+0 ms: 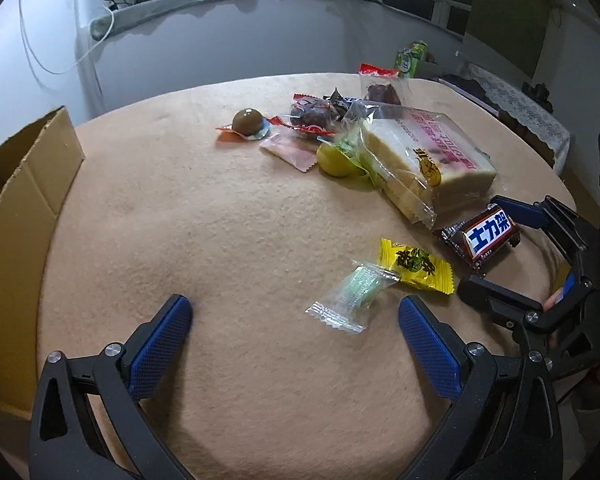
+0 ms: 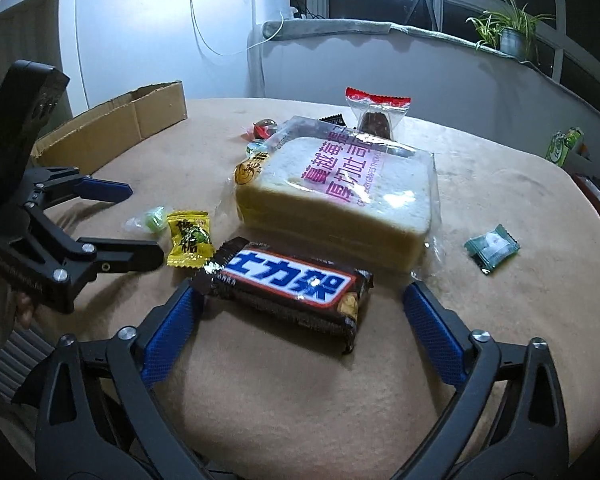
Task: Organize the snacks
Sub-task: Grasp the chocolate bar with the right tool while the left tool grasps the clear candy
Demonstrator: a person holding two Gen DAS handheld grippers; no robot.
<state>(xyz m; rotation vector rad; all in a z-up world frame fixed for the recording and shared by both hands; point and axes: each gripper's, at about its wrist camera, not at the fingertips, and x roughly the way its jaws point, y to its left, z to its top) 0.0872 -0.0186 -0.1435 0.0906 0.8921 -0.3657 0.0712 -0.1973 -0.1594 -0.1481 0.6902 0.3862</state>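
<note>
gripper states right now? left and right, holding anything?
Left gripper: open, holding nothing.
Right gripper: open around the chocolate bar, not gripping it.

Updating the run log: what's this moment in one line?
left gripper: open, empty | right gripper: open around chocolate bar | cardboard box: empty-looking

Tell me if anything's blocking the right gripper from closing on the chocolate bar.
Nothing visible does. The chocolate bar already lies between the open fingers of the right gripper, one end at or against the left pad. The bread bag sits just behind it and the yellow candy off to the side, both outside the fingers.
</note>
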